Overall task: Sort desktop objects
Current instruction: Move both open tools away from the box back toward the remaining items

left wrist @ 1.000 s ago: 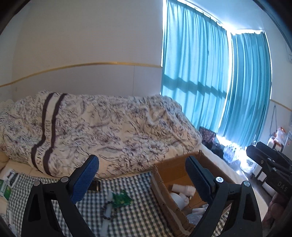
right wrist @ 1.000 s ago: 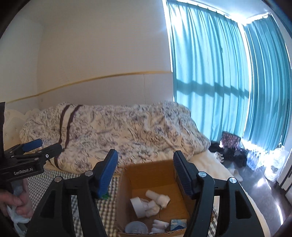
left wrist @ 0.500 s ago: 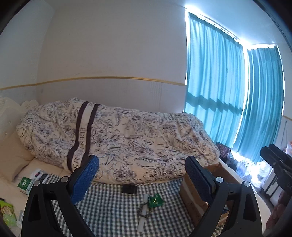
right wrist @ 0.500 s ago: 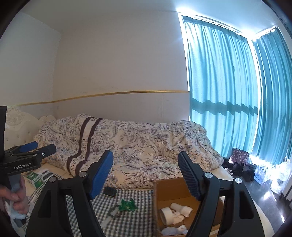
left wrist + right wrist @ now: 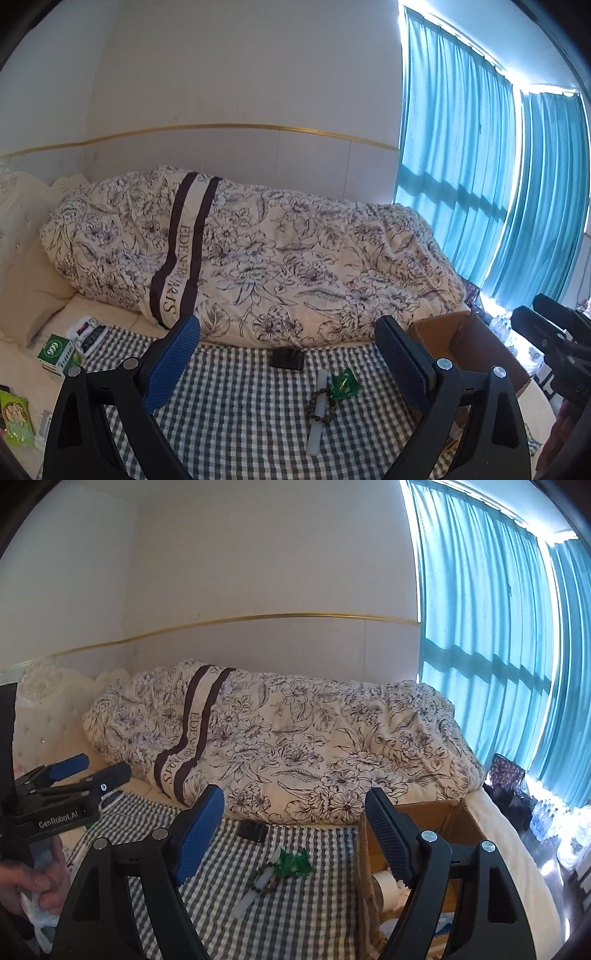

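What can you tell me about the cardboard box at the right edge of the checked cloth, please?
The cardboard box is plain brown corrugated card, open at the top, standing upright at the right edge of the checked cloth. The flowered quilt lies just behind it. Inside, the right wrist view shows a white roll and other pale items, partly hidden by the right hand-held gripper. Neither gripper touches the box.
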`<state>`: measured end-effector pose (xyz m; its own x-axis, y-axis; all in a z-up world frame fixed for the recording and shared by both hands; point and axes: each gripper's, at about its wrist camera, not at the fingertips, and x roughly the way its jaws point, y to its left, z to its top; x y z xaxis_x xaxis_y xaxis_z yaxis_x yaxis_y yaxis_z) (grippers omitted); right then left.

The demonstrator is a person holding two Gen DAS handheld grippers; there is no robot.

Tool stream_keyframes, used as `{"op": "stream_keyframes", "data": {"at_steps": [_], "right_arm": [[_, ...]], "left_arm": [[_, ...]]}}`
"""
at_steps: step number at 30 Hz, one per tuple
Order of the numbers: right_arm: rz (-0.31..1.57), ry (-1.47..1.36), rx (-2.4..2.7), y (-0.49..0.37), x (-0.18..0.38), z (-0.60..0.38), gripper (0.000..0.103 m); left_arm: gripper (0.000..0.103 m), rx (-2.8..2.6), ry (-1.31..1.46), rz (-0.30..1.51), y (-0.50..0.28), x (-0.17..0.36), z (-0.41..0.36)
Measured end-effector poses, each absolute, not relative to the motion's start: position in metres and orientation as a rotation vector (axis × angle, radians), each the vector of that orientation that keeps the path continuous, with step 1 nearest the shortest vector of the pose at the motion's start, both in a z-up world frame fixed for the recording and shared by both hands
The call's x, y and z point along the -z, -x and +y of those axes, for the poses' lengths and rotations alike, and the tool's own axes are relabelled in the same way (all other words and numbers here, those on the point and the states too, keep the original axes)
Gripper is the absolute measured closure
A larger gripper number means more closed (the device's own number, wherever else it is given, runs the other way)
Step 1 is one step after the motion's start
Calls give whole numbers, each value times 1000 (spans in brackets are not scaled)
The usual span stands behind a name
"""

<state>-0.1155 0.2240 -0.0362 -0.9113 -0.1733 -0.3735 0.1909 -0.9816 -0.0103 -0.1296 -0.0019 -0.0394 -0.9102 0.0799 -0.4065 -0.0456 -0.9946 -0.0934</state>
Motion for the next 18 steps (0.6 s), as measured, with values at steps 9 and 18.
{"op": "stream_keyframes", "data": {"at_steps": [9,18], "right_arm": [[118,-855,2799,183,101,206,24],[219,-1212,2629,251,179,187,24]], "left_arm": [[5,-2908,878,-38,172,114,5],[5,-2738,1091,53,200,201,26]]}}
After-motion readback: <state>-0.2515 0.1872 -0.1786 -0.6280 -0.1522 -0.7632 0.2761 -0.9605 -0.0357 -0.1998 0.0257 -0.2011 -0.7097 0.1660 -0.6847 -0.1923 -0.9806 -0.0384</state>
